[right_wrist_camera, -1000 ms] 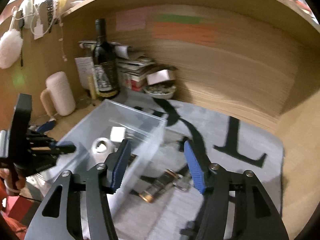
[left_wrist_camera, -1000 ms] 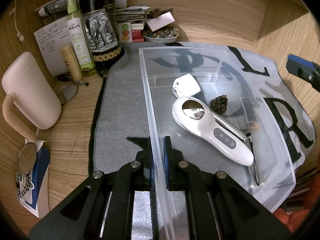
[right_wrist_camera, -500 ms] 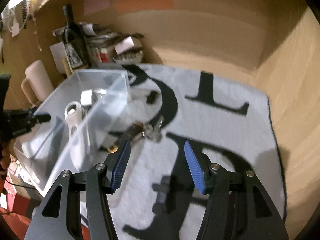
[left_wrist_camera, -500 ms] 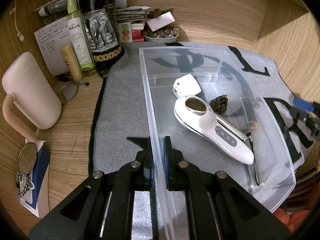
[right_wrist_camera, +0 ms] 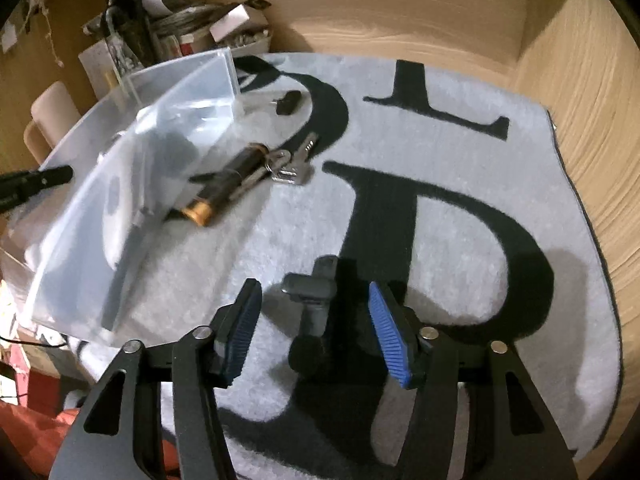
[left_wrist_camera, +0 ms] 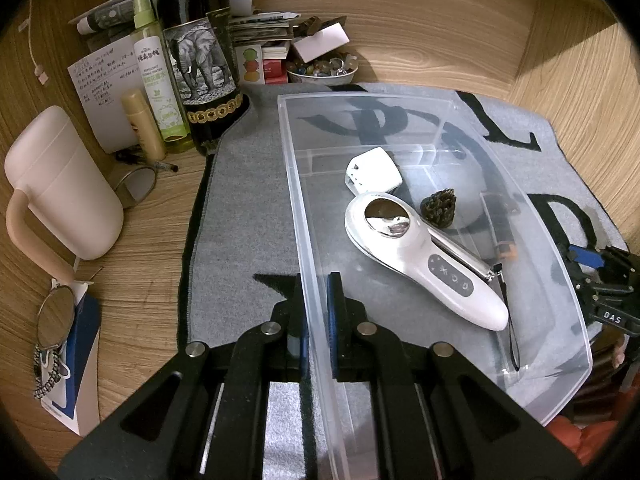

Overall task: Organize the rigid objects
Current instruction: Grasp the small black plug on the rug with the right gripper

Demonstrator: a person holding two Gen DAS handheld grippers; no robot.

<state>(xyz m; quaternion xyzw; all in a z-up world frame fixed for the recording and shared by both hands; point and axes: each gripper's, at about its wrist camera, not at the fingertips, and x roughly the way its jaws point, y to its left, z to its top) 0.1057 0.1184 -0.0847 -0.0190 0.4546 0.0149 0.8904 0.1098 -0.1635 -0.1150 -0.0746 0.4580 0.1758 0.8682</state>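
Observation:
My left gripper (left_wrist_camera: 316,320) is shut on the near wall of a clear plastic bin (left_wrist_camera: 400,100). Inside lie a white handheld device (left_wrist_camera: 420,256), a white square adapter (left_wrist_camera: 374,176) and a small pine cone (left_wrist_camera: 440,208). My right gripper (right_wrist_camera: 316,332) is open, low over the grey rug, with a dark T-shaped object (right_wrist_camera: 316,300) between its fingers, not touched. On the rug beside the bin (right_wrist_camera: 120,168) lie a dark tube with a gold cap (right_wrist_camera: 224,188), a metal lock cylinder with keys (right_wrist_camera: 288,168) and a small black piece (right_wrist_camera: 288,100).
A grey rug with black letters (right_wrist_camera: 460,160) covers the wooden desk. At the back left stand a wine bottle (left_wrist_camera: 200,60), a spray bottle (left_wrist_camera: 156,80), a pale jug (left_wrist_camera: 60,192), papers and a bowl of trinkets (left_wrist_camera: 324,72). Wooden walls close the back and right.
My right gripper has swung down from above the bin to the rug, and now straddles the dark T-shaped object. My left gripper has kept its hold on the bin wall.

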